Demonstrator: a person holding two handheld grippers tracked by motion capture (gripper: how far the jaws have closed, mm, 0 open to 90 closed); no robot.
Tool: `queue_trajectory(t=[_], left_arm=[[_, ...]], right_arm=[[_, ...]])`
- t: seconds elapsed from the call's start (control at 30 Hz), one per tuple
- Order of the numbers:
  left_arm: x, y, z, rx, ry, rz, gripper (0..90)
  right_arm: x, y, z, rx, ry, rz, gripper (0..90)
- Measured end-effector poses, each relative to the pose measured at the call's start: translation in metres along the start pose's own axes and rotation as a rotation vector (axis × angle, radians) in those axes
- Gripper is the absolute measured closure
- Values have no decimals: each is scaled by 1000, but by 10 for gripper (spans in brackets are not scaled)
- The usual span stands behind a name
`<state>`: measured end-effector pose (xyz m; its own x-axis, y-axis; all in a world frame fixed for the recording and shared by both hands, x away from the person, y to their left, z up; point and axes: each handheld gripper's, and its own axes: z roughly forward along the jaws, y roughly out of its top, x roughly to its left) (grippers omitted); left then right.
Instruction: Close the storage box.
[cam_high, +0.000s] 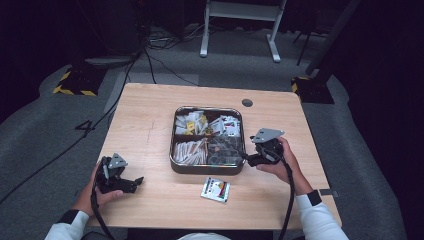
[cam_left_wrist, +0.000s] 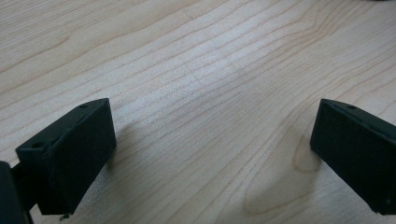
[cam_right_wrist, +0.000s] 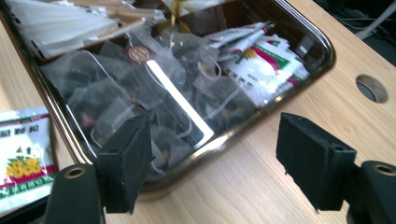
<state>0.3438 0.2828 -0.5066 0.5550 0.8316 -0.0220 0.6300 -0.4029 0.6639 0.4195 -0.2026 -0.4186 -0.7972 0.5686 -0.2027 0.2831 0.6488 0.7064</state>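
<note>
Metal tray (cam_high: 173, 150) sits mid-tabletop (cam_high: 145, 115) in the high view, four compartments of packets, one loose packet (cam_high: 215, 189) lying just before it. Left gripper (cam_left_wrist: 212, 154) view: fingers spread over bare wood. Right gripper (cam_right_wrist: 212, 158) view: fingers spread at the tray's rim by clear tea bags (cam_right_wrist: 140, 93), probably light, soft, crinkly and slippery; best pinched at an edge.
</note>
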Motion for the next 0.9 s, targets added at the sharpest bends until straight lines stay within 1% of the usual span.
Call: queue_trajectory(t=[0.07, 0.13, 0.3, 0.47, 0.63, 0.9], left_arm=[[0, 0, 0, 0, 0, -1, 5], [0, 0, 0, 0, 0, 0, 5], [0, 0, 0, 0, 0, 0, 5], [0, 0, 0, 0, 0, 0, 5], [0, 0, 0, 0, 0, 0, 5], [0, 0, 0, 0, 0, -1, 5]], right_arm=[[-1, -4, -2, 4, -1, 8, 276], [-1, -8, -4, 5, -3, 6, 276], [-3, -18, -9, 13, -16, 16, 270], [-5, -24, -16, 14, -32, 16, 270], [-6, -33, -21, 15, -37, 29, 268], [-11, -51, -26, 31, -50, 51, 266]])
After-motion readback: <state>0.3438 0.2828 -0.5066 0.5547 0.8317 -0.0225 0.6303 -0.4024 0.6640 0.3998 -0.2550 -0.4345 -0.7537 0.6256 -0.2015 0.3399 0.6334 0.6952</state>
